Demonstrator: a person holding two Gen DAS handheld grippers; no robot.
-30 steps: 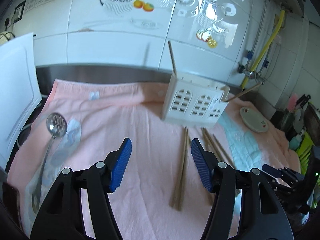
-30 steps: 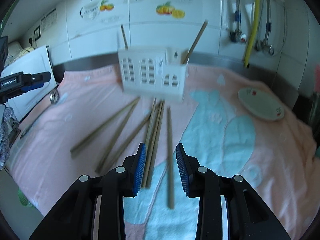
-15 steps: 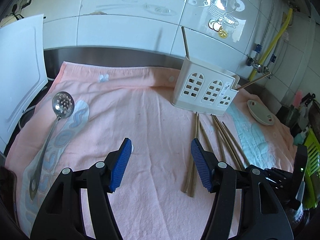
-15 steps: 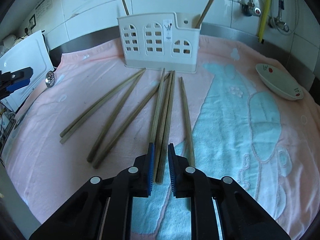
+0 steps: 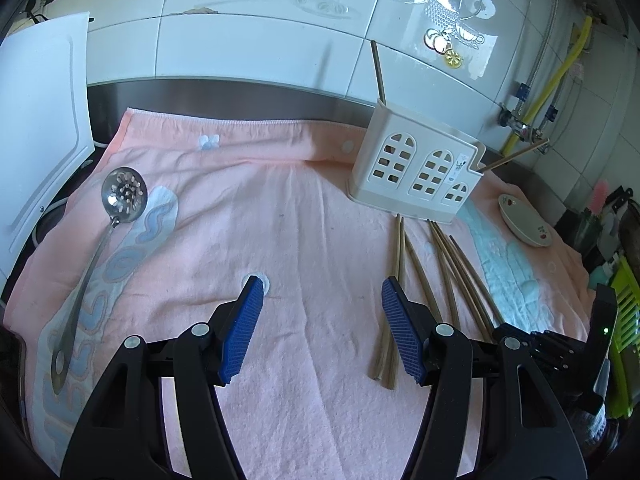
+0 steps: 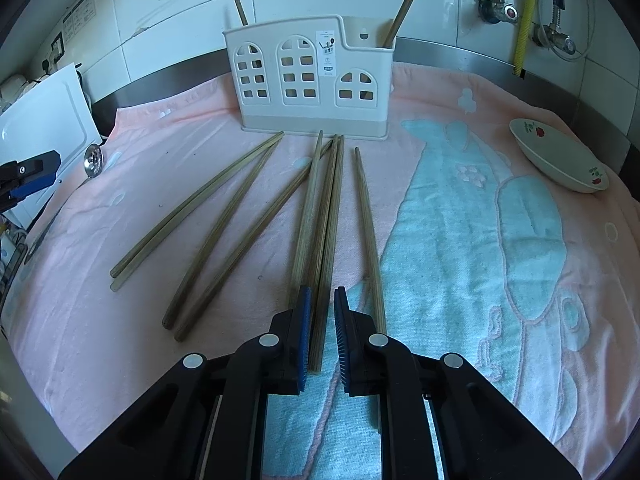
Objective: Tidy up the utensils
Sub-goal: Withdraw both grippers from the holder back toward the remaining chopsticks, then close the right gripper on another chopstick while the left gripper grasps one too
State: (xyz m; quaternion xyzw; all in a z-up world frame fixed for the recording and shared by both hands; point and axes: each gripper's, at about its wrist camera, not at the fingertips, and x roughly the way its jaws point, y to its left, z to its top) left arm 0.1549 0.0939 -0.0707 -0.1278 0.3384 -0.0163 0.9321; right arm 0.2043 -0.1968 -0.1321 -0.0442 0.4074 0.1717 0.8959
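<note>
Several wooden chopsticks [image 6: 312, 216] lie fanned out on a pink towel [image 6: 100, 320] in front of a white utensil holder [image 6: 310, 80]. The holder has one chopstick standing at each end. My right gripper [image 6: 321, 304] is low over the near ends of the middle chopsticks, its jaws narrowed around one chopstick [image 6: 326, 248] with a small gap left. My left gripper [image 5: 320, 300] is open and empty above the towel, left of the chopsticks [image 5: 400, 280]. A metal slotted spoon [image 5: 116, 208] lies at the towel's left side. The holder also shows in the left wrist view [image 5: 416, 176].
A small white floral dish [image 6: 560, 156] sits at the right on the towel. A white cutting board [image 5: 36, 112] leans at the left. Tiled wall, pipes and a yellow hose [image 6: 524, 12] stand behind. A green rack [image 5: 624, 312] is at the far right.
My right gripper has moved forward and down onto the middle chopsticks and its jaws have narrowed. My left gripper has stayed open while its view shifted slightly.
</note>
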